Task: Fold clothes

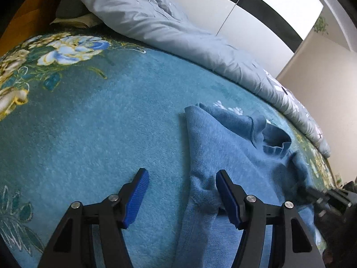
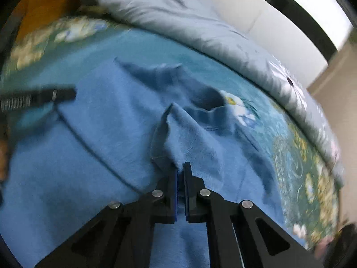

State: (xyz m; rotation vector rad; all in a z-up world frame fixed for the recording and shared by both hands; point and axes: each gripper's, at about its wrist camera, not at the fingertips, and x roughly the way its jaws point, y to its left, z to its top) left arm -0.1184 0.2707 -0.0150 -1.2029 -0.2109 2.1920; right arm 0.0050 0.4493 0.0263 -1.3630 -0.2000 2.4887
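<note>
A blue fleece sweater (image 1: 225, 147) lies spread on a teal floral bedspread (image 1: 93, 120), its collar (image 1: 276, 143) toward the far side. My left gripper (image 1: 181, 174) is open, hovering over the sweater's left edge; its right finger (image 1: 227, 192) rests over the fabric, the left one over the bedspread. In the right wrist view the sweater (image 2: 93, 147) fills the foreground. My right gripper (image 2: 180, 167) is shut on a raised fold of the sweater (image 2: 174, 131) near the collar (image 2: 209, 102). The left gripper's finger (image 2: 40, 99) shows at the left edge.
A crumpled grey-blue duvet (image 1: 169, 29) runs along the far side of the bed, also in the right wrist view (image 2: 200, 29). A wooden headboard (image 1: 24, 22) is at the upper left. White wardrobe doors (image 1: 256, 11) stand behind.
</note>
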